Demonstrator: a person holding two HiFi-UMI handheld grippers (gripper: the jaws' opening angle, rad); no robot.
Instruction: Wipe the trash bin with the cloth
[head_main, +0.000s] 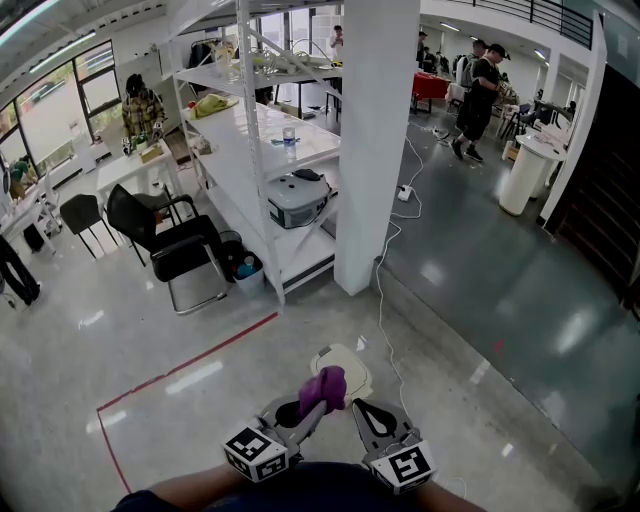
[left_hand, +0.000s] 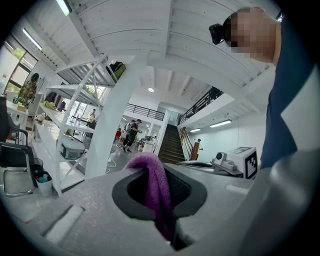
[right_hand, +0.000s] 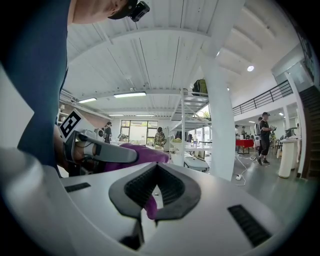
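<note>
Open workshop hall, glossy grey floor (head_main: 480, 300). Black chair (head_main: 165, 245) far left of the jaws, white shelving rack (head_main: 270, 150) and white pillar (head_main: 375, 140) well ahead, people further off to the right.

Step in hand, judging by pose: bringing the cloth in to the bin, wiping not yet begun.

Left gripper (head_main: 308, 412): jaws clamped on purple cloth (left_hand: 156, 187), bunched over the tips, tail hanging down between them.

Pale rounded trash bin (head_main: 348, 358), seemingly seen from above, on the floor just beyond both sets of tips, partly hidden by the cloth. Touching or not: cannot tell.

Right gripper (right_hand: 157, 170): jaws drawn together, purple scrap in the slit, apparently pinched.

Next: lower cloth onto bin top, press, sweep across. Calls for firm hold, bin kept from sliding.
</note>
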